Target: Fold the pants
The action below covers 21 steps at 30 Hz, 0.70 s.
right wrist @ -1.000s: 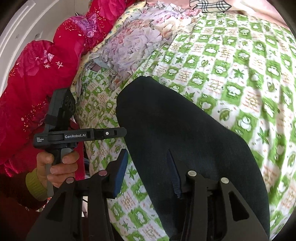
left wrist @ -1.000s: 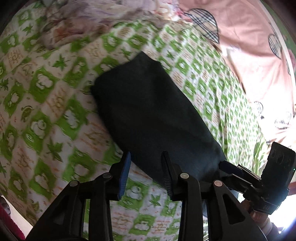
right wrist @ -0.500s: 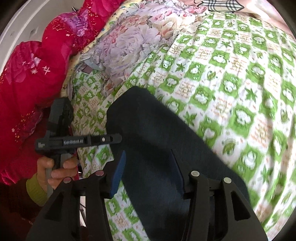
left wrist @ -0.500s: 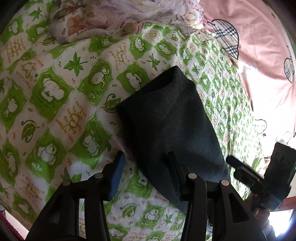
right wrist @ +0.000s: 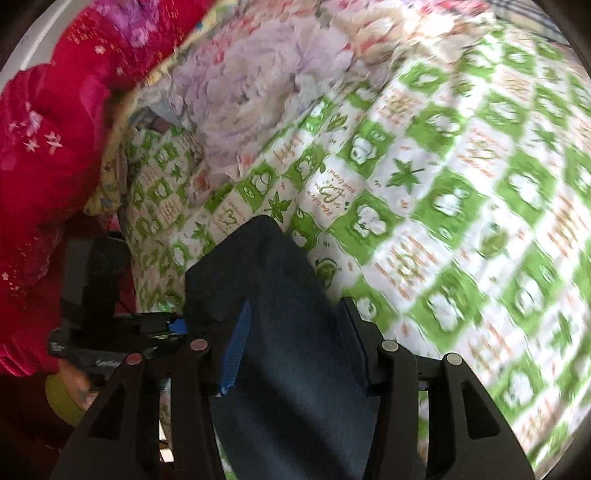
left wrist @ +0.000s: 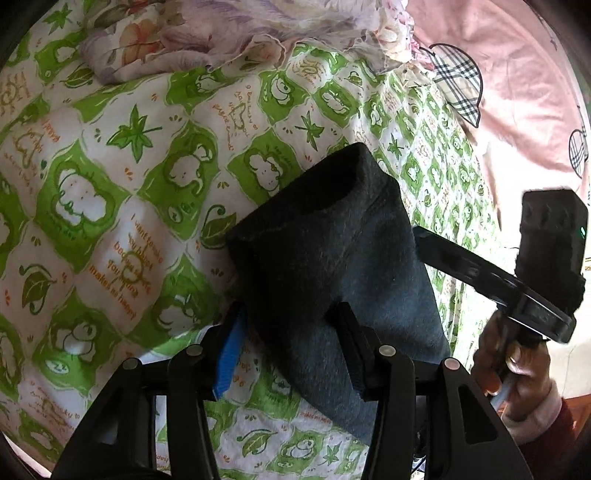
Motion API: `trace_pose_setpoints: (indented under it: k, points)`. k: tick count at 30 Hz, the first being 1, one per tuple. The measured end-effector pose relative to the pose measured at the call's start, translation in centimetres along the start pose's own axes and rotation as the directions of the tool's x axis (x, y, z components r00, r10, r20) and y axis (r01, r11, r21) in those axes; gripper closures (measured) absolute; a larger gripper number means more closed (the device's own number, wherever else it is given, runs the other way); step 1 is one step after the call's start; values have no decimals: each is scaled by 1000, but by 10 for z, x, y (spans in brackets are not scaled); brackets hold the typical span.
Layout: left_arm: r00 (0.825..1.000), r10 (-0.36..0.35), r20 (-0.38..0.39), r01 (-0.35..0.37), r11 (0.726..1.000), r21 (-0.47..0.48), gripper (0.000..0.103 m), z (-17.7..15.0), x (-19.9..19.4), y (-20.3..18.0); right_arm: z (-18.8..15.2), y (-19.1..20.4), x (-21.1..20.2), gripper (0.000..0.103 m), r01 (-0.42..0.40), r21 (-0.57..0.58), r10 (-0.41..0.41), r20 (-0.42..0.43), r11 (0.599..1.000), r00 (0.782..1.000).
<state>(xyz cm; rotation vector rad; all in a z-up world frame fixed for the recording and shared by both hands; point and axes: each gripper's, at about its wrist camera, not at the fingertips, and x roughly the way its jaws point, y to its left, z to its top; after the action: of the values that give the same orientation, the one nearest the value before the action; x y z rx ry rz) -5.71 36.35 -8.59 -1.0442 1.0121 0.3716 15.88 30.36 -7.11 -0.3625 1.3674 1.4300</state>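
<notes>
The dark blue pants (left wrist: 332, 251) lie folded in a long strip on the green-and-white patterned bedspread (left wrist: 110, 206). My left gripper (left wrist: 291, 343) is open, its jaws astride the strip's near part. My right gripper (right wrist: 295, 339) is open too, with the pants (right wrist: 266, 295) between its jaws. The right gripper also shows in the left wrist view (left wrist: 491, 273) beside the strip's right edge. The left gripper shows in the right wrist view (right wrist: 110, 332) at the strip's left edge. Whether either one touches the cloth I cannot tell.
A floral quilt (left wrist: 207, 33) is bunched at the far end of the bed. A pink sheet (left wrist: 517, 74) lies at the right. A red padded blanket (right wrist: 48, 129) is heaped at the left in the right wrist view.
Both grippers have moved forward and lower along the pants, which now fill more of each view. Both stay open.
</notes>
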Motion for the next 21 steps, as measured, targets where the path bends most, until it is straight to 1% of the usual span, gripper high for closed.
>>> trace_pose_setpoints:
  k: [2, 5, 7, 9, 10, 11, 12, 13, 14, 15, 17, 21]
  points:
    - [1000, -3, -2, 3, 1000, 7, 52, 2, 1, -1, 4, -1, 11, 53, 6, -13, -6, -29, 1000, 1000]
    - [1000, -13, -2, 13, 1000, 8, 53, 5, 3, -1, 7, -6, 21, 53, -17, 1, 17, -48, 1000, 999]
    - [1000, -16, 0, 16, 1000, 10, 54, 5, 3, -1, 10, -8, 23, 53, -31, 4, 31, -48, 1000, 998]
    - [1000, -15, 2, 15, 1000, 14, 55, 6, 4, -1, 15, -5, 25, 53, -35, -14, 34, -53, 999, 998]
    - [1000, -12, 6, 12, 1000, 14, 57, 6, 4, -2, 17, -3, 26, 53, -37, -27, 35, -59, 999, 998]
    - [1000, -8, 8, 8, 1000, 13, 60, 7, 5, -2, 20, 1, 27, 54, -38, -52, 34, -69, 998, 997]
    - [1000, -5, 11, 5, 1000, 12, 61, 8, 4, -1, 22, 4, 29, 58, -37, -68, 32, -77, 997, 997]
    - [1000, -5, 15, 5, 1000, 11, 65, 9, 4, 0, 23, 10, 31, 64, -25, -92, 17, -86, 995, 996]
    - [1000, -7, 19, 6, 1000, 9, 71, 9, 3, 2, 24, 14, 31, 68, -4, -116, -6, -92, 993, 996]
    - [1000, -13, 23, 13, 1000, 5, 73, 9, 2, 3, 24, 17, 30, 70, 7, -131, -19, -93, 991, 995]
    - [999, -31, 33, 32, 999, -7, 80, 7, -1, 4, 22, 19, 25, 75, -3, -136, -8, -83, 991, 997]
    - [997, -33, 70, 32, 999, 11, 84, -2, -15, -9, 14, 26, -3, 78, -44, -146, 41, -26, 988, 999]
